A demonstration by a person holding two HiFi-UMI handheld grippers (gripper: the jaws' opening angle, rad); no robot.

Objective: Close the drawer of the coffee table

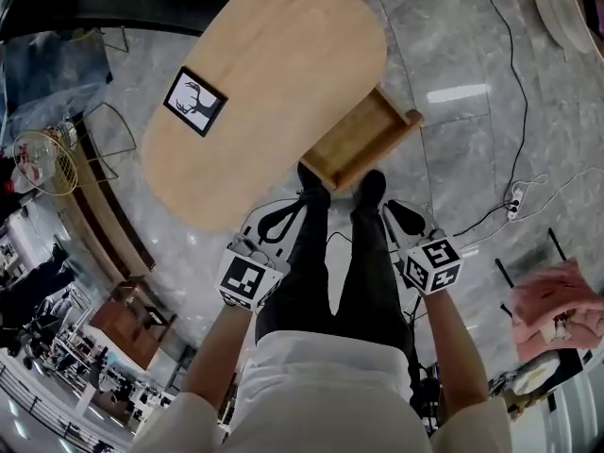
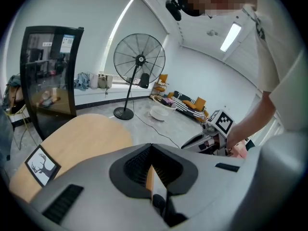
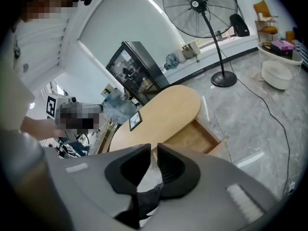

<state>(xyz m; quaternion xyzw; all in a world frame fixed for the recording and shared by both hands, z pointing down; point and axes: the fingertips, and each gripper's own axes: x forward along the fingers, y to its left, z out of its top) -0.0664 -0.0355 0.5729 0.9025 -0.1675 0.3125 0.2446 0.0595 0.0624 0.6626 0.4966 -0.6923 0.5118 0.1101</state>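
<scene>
The oval wooden coffee table (image 1: 274, 83) has its drawer (image 1: 363, 140) pulled out toward me, and the drawer looks empty. A framed deer picture (image 1: 195, 101) lies on the tabletop. My left gripper (image 1: 294, 208) hangs below the table's near edge, left of the drawer, with its jaws together and nothing in them. My right gripper (image 1: 396, 210) is just right of the drawer front, apart from it. In the right gripper view the jaws (image 3: 154, 148) show a narrow slit with nothing between them, and the drawer (image 3: 192, 136) lies beyond. In the left gripper view the jaws (image 2: 151, 146) meet at the tip.
My legs in black trousers (image 1: 330, 262) stand right in front of the drawer. A black cable (image 1: 514, 111) runs over the marble floor to a power strip (image 1: 515, 201). A pink cloth (image 1: 557, 310) lies at the right. A standing fan (image 2: 139, 61) and a black cabinet (image 2: 48, 76) stand beyond the table.
</scene>
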